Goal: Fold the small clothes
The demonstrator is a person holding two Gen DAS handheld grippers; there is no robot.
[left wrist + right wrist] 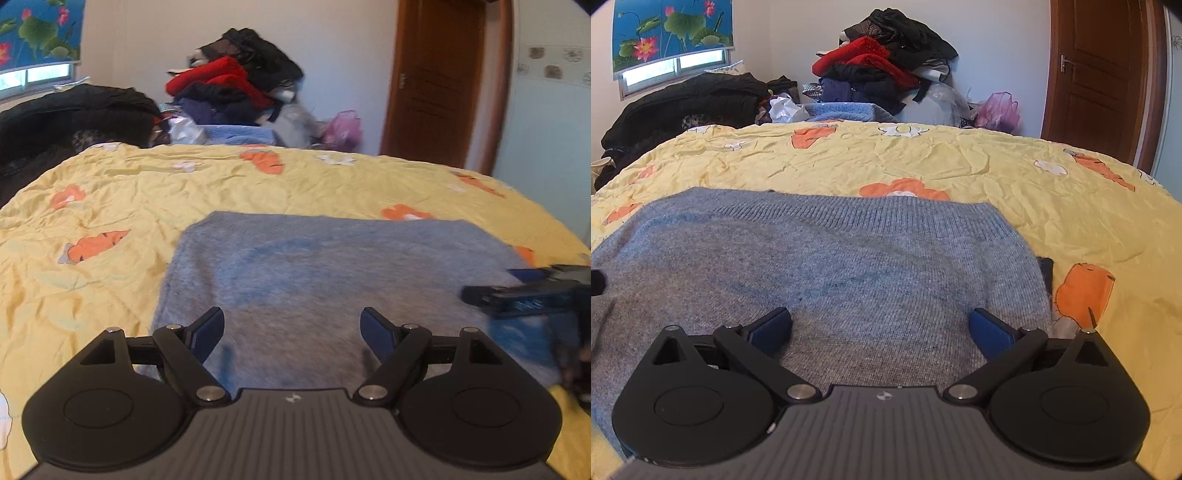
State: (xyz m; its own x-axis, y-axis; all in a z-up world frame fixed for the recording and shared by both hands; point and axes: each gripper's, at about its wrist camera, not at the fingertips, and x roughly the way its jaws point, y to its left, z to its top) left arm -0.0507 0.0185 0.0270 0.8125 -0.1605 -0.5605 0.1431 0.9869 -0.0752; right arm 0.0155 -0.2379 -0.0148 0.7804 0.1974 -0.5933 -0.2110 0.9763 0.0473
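Observation:
A grey-blue knitted sweater lies flat in a folded rectangle on the yellow bedspread; it also shows in the right wrist view, ribbed hem at the far edge. My left gripper is open and empty, just above the sweater's near left part. My right gripper is open and empty above the sweater's near right part. The right gripper also shows blurred at the right edge of the left wrist view.
The bedspread has orange carrot and white flower prints. A pile of red and dark clothes stands behind the bed. Dark jackets lie at the far left. A brown door is at the right.

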